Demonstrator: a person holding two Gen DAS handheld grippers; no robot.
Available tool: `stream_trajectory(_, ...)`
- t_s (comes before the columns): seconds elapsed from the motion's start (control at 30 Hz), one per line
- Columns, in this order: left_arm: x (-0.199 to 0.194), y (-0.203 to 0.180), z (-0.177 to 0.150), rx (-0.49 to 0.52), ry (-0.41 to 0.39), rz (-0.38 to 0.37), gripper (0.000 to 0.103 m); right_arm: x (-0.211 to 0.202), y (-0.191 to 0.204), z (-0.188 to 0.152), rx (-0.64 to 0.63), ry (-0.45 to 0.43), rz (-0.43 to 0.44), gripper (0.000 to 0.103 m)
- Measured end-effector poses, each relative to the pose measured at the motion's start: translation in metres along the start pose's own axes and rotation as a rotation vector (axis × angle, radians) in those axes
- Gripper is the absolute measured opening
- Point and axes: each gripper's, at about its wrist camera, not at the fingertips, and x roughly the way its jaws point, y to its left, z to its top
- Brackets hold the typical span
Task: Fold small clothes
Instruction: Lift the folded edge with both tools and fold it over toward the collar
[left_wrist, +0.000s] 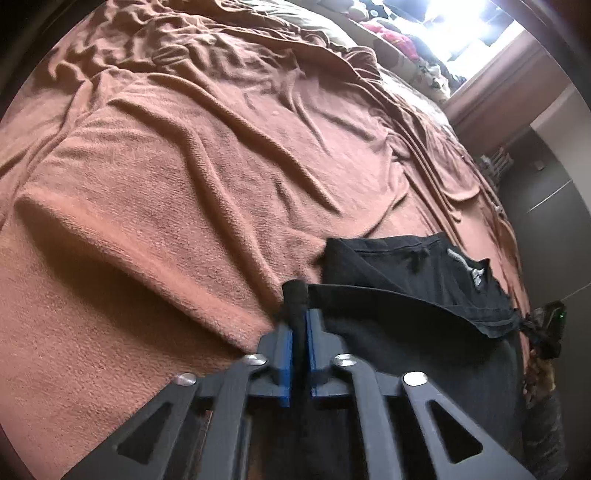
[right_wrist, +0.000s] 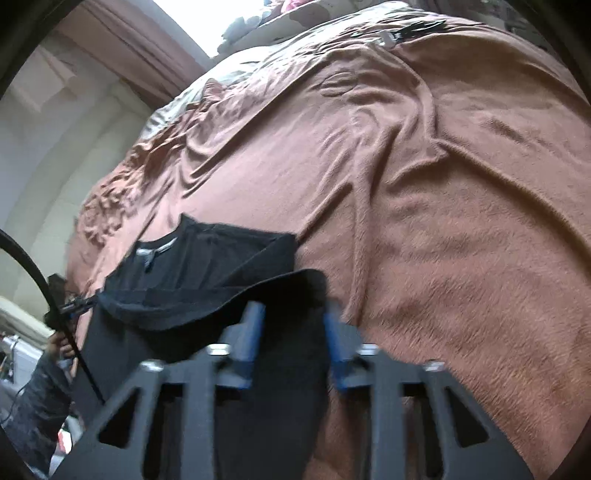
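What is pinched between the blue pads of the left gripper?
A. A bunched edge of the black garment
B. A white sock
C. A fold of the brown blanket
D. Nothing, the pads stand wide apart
A: in the left wrist view, the left gripper has its pads nearly together on a bunched edge of the black garment, which lies on the brown blanket.

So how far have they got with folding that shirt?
Early to midway. The black shirt lies spread on the blanket, collar end flat. In hand: the left gripper pinches its near edge; the right gripper has cloth between its jaws. Left: carrying that edge over and smoothing.
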Motion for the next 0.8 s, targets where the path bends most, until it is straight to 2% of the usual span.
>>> stream_trajectory(0.03,-0.003,-0.002,0.000,0.008,-0.014,0.014,0.006,-0.003,0.000,0.000,0.013,-0.013,0.003,0.004)
stream_trajectory(0.07,-0.006,-0.005,-0.001,0.022,-0.022,0.027,0.005,-0.007,0.002,-0.002,0.010,-0.030,-0.003,0.003)
stream_trajectory(0.33,-0.053,-0.029,0.004,0.065,-0.111,0.032,0.005,-0.063,0.041,-0.013,-0.074,-0.152,-0.040,0.002)
stream_trajectory(0.57,-0.094,-0.056,0.010,0.110,-0.196,0.051,0.005,-0.103,0.070,-0.018,-0.125,-0.225,-0.068,0.002)
stream_trajectory(0.8,-0.112,-0.068,0.026,0.128,-0.254,0.062,0.005,-0.118,0.077,-0.014,-0.139,-0.277,-0.095,0.002)
